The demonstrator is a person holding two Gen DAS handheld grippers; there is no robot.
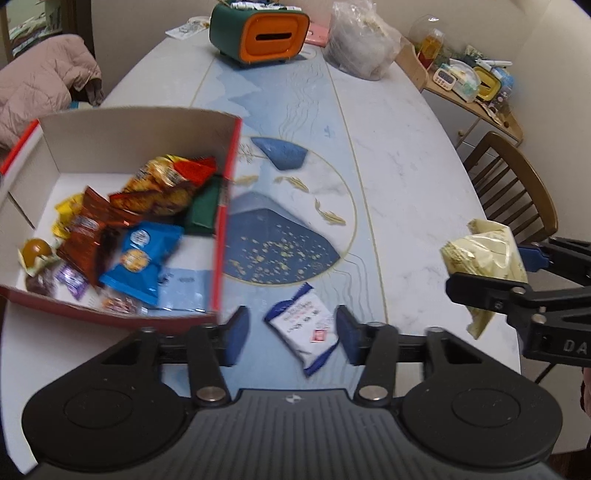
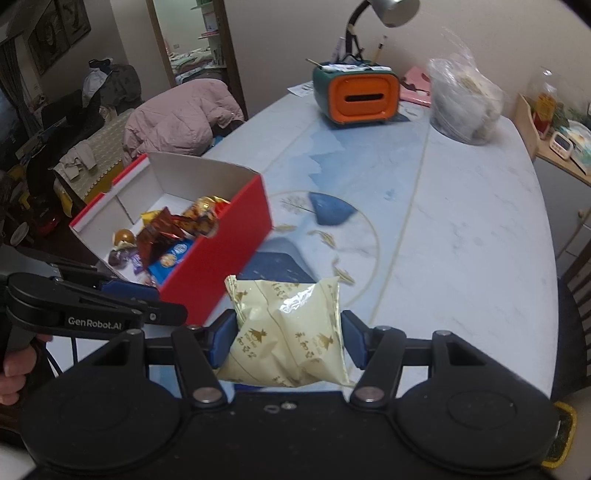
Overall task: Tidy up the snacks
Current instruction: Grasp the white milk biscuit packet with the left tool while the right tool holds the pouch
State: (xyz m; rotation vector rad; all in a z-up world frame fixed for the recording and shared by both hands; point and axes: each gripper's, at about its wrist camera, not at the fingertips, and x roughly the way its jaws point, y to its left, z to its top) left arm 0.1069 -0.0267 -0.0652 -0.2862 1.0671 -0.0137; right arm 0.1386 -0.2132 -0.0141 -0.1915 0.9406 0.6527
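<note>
A red cardboard box with a white inside stands at the left of the table and holds several snack packets, blue, brown, orange and yellow. A white and blue snack packet lies flat on the table just right of the box. My left gripper hangs over it, open, its blue pads on either side and clear of the packet. My right gripper is shut on a puffy cream-yellow packet, held above the table to the right of the box.
The pale table with a blue pattern carries a green and orange tissue box and a clear plastic bag at its far end. A wooden chair and a cluttered side shelf stand to the right. A pink jacket lies left.
</note>
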